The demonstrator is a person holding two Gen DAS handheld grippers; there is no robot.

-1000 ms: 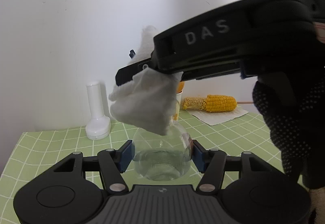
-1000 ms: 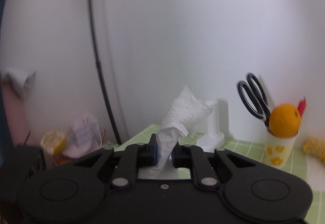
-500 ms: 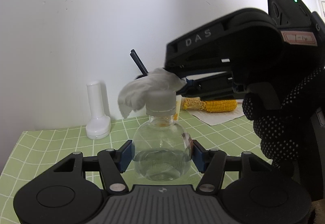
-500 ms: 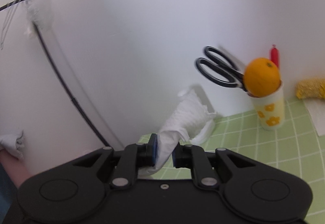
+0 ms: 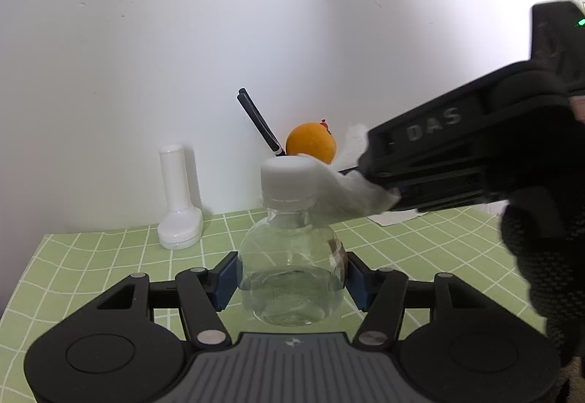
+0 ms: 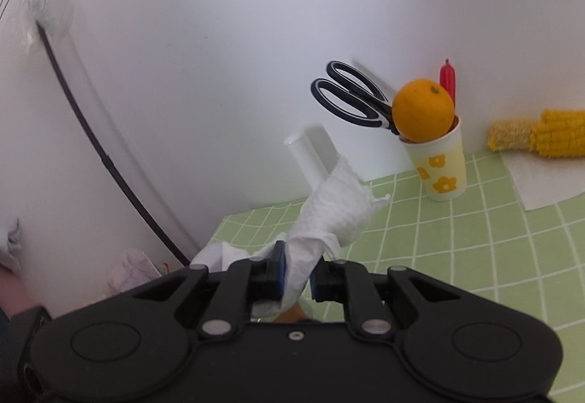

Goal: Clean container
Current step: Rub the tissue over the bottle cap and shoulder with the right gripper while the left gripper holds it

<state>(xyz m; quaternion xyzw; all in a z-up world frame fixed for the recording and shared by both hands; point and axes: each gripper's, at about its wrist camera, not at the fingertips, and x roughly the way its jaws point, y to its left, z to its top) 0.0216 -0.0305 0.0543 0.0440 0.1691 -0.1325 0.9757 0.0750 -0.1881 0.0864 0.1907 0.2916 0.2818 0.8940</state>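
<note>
A clear round plastic bottle with a white cap stands upright on the green checked mat. My left gripper is shut on the bottle's body. My right gripper is shut on a white paper towel. In the left wrist view the right gripper comes in from the right, and its paper towel lies against the right side of the cap and the bottle's neck.
A white upright holder stands at the back left by the wall. A yellow flowered cup holds an orange and black scissors. A corn cob lies on a napkin at the right.
My right gripper has swung from over the bottle to its right side and lower, dragging the paper towel off the cap top. The left gripper and bottle have stayed put.
</note>
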